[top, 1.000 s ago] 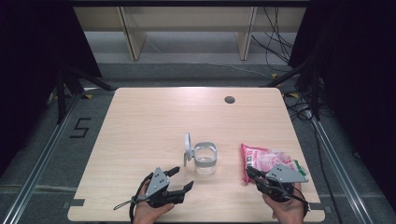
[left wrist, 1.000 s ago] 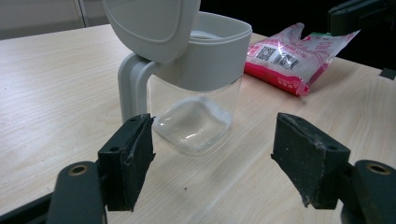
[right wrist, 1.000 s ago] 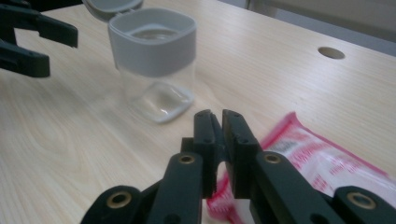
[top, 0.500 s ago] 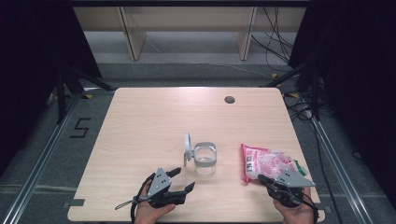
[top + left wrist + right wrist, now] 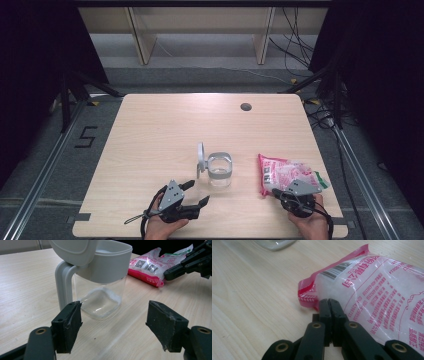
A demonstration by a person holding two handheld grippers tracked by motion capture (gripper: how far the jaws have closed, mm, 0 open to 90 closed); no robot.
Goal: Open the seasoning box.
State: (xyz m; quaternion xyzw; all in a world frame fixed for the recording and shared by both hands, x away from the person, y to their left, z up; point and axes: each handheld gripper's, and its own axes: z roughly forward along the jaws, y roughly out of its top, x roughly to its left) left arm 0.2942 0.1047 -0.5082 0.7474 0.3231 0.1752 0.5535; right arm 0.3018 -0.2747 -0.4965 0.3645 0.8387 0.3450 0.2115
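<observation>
Near the front of the wooden surface (image 5: 150,130), a clear glass jar (image 5: 220,170) with a grey collar, its grey hinged lid (image 5: 200,160) flipped up on the left. Just right of the jar, lying flat, a pink-and-clear sealed bag of white granules (image 5: 282,172), one pink end seam pointing toward the jar. In front of the jar and slightly left, the left gripper (image 5: 113,326), jaws spread wide and empty, aimed at the jar's base. At the bag's near corner, the right gripper (image 5: 329,306), jaws pressed together with nothing between them, tips touching or nearly touching the film beside the barcode. Probably a slack, shifting load: soft film, slippery, loose contents likely to slump when lifted, so best pinched at the flat seam or a gathered corner. Jar rigid, smooth, breakable; steadied best around the grey collar.
</observation>
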